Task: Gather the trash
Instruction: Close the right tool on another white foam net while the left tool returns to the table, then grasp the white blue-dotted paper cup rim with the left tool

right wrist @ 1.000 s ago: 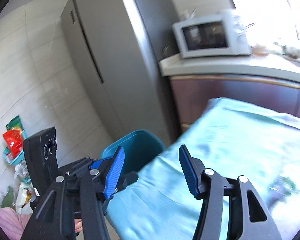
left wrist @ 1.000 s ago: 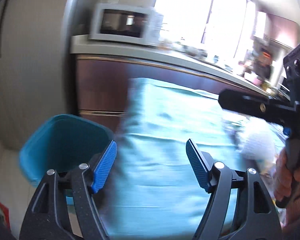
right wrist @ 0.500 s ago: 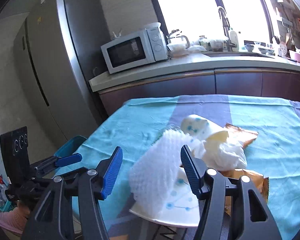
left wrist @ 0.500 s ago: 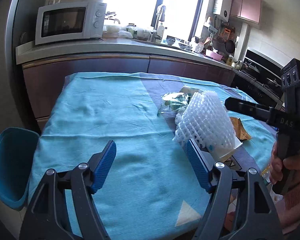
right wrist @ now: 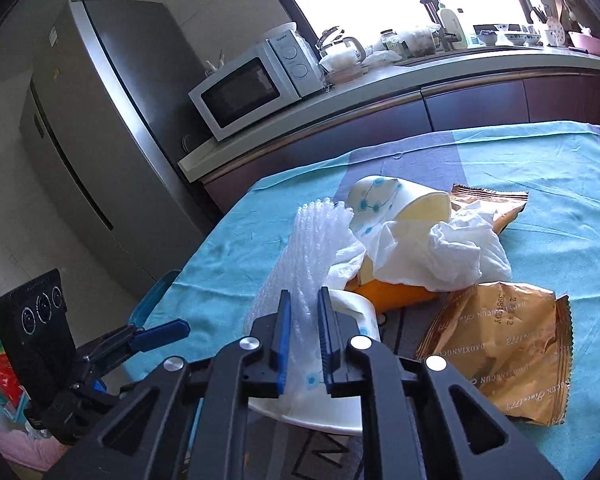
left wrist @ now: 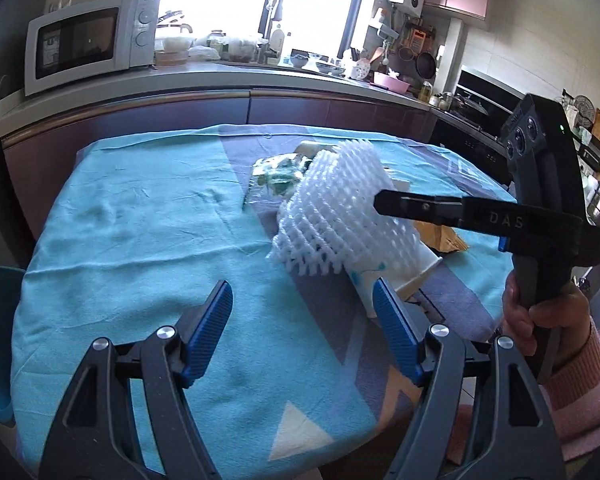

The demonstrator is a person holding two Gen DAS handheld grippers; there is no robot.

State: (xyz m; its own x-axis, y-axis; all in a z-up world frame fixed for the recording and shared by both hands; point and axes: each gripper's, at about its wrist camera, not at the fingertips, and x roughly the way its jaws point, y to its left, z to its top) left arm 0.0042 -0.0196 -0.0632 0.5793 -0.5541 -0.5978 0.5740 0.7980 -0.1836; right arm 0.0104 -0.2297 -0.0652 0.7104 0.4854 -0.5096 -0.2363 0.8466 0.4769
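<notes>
I see the trash piled mid-table w/ the white foam net [right wrist: 312,248] at the front left, ribbed mesh sleeve, squashed flat at its near end, leaning on a paper cup [right wrist: 352,320] lying on its side. Behind it a 2nd paper cup [right wrist: 396,204], blue-flower print, tipped over w/ its mouth to the right. Crumpled white tissue [right wrist: 440,252] sits on top of the heap. Gold snack wrapper [right wrist: 500,348] lies flat at the right, another gold wrapper [right wrist: 496,204] behind the tissue. Clear green-print bag [left wrist: 276,172] at the far side.
</notes>
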